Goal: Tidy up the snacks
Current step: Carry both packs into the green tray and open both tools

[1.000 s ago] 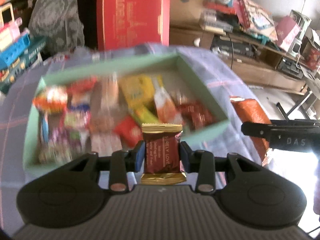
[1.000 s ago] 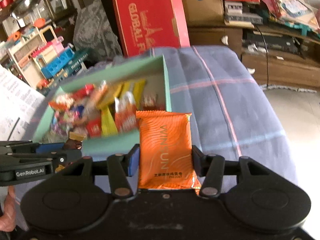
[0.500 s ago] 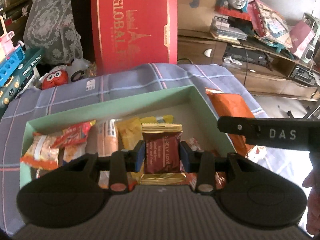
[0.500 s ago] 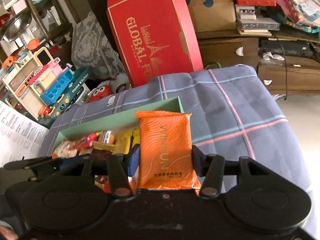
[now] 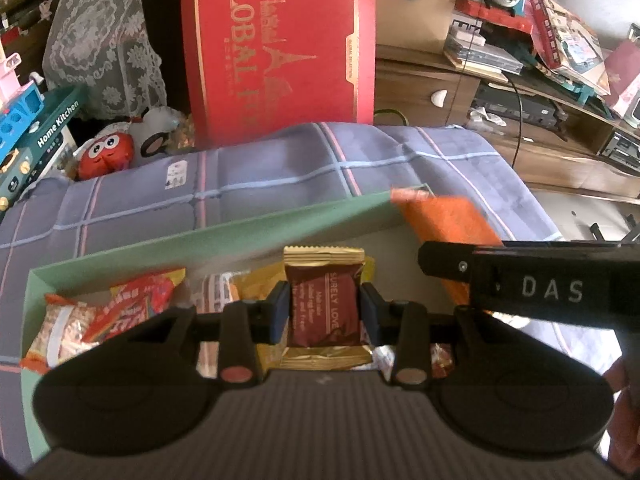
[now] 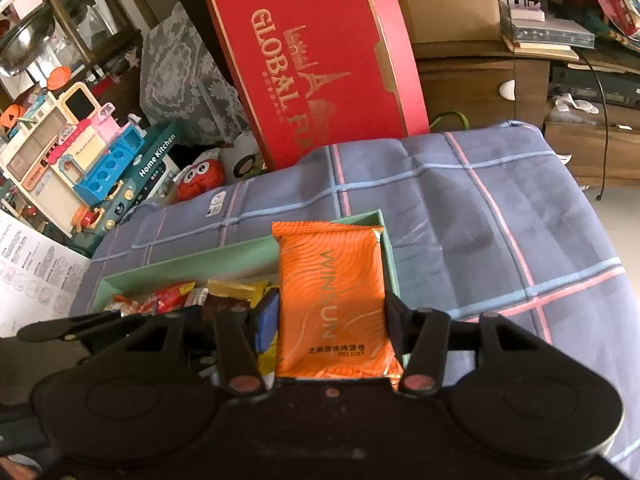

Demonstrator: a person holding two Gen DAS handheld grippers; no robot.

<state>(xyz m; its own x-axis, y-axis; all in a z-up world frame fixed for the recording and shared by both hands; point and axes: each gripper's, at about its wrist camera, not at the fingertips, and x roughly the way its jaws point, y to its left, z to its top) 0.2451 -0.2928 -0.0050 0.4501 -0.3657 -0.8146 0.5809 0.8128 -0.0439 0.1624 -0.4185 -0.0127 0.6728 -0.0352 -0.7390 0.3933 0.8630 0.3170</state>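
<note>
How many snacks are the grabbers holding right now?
2. The left gripper pinches a maroon-and-gold wrapped snack; the right gripper pinches a flat orange foil packet.

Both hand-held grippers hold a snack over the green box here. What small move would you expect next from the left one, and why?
Probably lower the left hand-held gripper a little and open it. It is shut on the maroon packet, which hangs over the middle of the green box, above snacks already lying inside. The right hand-held gripper, shut on the orange packet, sits over the box's right end, apart from it.
</note>
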